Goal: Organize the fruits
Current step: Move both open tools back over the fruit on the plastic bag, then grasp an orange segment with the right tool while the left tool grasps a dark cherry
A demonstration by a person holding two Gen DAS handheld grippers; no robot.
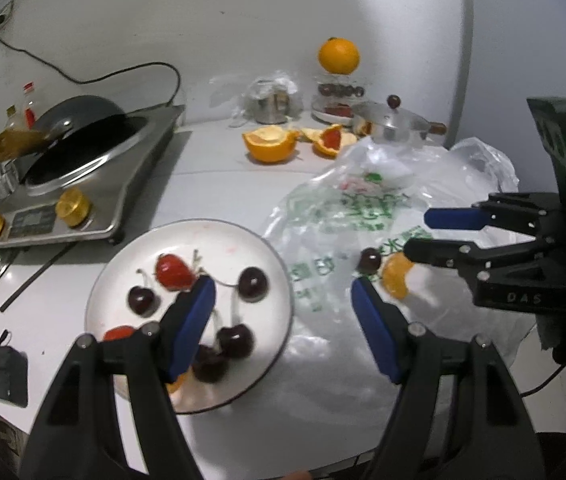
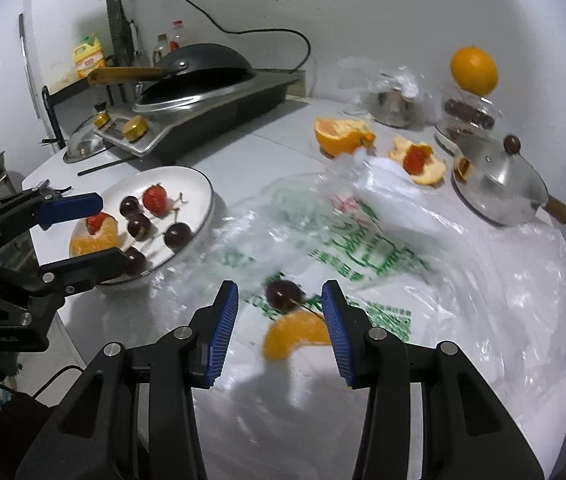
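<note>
- A round white ceramic plate (image 1: 219, 232) sits on the pale surface (image 1: 211, 172), carrying dark red cherries (image 1: 253, 283), a red strawberry (image 1: 174, 272) and, seen from the right wrist, a peeled orange piece topped with a strawberry slice (image 2: 97, 236).
- The left hand-held gripper (image 1: 283, 324), blue-padded, hangs with jaws apart and empty, one finger over the plate, the other over a crumpled clear plastic bag with green print (image 1: 347, 216).
- The right hand-held gripper (image 2: 279, 332) is held with jaws parted above the bag; an orange segment (image 2: 299, 334) and a single dark cherry (image 2: 283, 293) lie on the bag between its fingers, the segment just beside the right-hand pad; whether it touches cannot be told.
- Behind, a halved orange peel (image 1: 269, 144) lies near a lidded steel pan (image 1: 395, 122); a whole orange (image 1: 339, 56) tops a clear container.
- A dark wok (image 1: 83, 128) rests on a steel cooktop (image 1: 123, 184) at the left.
</note>
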